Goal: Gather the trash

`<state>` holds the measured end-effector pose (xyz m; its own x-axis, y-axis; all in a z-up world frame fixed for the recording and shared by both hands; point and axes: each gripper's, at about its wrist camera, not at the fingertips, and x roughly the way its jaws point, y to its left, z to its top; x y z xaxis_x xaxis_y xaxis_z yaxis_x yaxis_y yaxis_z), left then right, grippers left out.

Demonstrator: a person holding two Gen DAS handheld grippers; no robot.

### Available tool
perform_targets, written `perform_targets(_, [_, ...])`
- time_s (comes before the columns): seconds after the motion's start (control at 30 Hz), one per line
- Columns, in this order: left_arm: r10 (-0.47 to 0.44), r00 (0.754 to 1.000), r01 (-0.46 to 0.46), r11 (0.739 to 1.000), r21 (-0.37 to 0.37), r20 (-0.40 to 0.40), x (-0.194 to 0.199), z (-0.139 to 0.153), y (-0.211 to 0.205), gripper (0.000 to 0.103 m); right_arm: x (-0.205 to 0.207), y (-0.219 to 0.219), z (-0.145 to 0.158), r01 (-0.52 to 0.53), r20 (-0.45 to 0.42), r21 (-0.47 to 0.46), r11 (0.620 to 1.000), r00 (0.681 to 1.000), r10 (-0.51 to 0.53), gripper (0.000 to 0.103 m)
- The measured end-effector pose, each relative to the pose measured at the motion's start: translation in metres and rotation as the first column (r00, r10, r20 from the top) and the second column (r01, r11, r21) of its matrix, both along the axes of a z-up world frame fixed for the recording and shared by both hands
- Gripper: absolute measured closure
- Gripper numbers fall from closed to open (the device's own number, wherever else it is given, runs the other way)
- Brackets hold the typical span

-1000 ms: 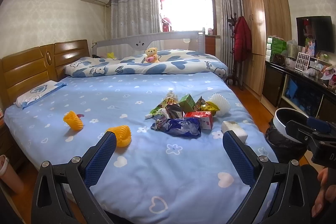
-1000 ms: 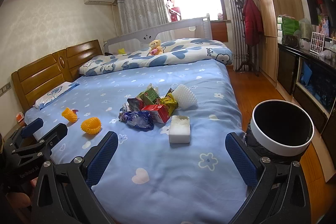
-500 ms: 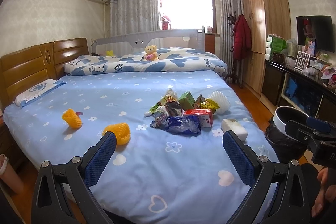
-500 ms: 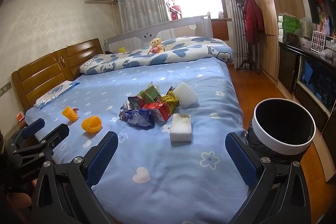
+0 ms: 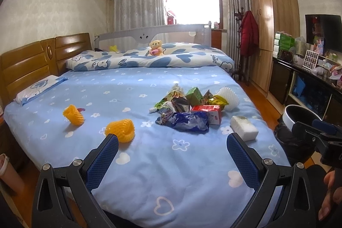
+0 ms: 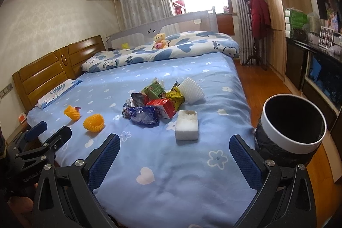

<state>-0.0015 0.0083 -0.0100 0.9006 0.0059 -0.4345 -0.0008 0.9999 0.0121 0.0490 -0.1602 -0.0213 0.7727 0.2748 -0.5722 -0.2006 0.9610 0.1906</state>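
Both tools, left [image 5: 172,155] and right [image 6: 174,156], gape empty over the bed [image 6: 171,174]; the wrapper pile [image 6: 156,102] lies ahead, bin [image 6: 292,123] rightward.

- Two orange foam fruit nets: one [image 5: 73,115] at 9 o'clock of the pile, the other [image 5: 120,130] at 8 o'clock.
- One white foam net [image 5: 228,97], at 2 o'clock.
- One white foam block [image 5: 243,128], at 4 o'clock.
- Two cartons: one green [image 5: 194,96], one red [image 5: 207,113].
- One blue wrapper [image 5: 185,122].
- One yellow wrapper [image 5: 218,100].
- One trash bin [image 6: 290,127].
- One teddy bear [image 5: 155,48].
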Motion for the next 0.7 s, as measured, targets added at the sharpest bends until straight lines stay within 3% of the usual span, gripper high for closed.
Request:
perform_targets(0.47, [0.079,0.989,-0.081,0.997,-0.009,-0.124,0.053,-0.018,0.025,0.002,0.046,0.007,-0.029,-0.002,-0.132,0.012,1.0,0.991,0.004,0.0])
perform_targets(0.7, [0.156,0.966,-0.162,0.987,-0.015,-0.207,0.103,-0.037,0.056,0.002,0.08,0.009,-0.05,0.02,-0.205,-0.016,1.0,0.978,-0.023,0.001])
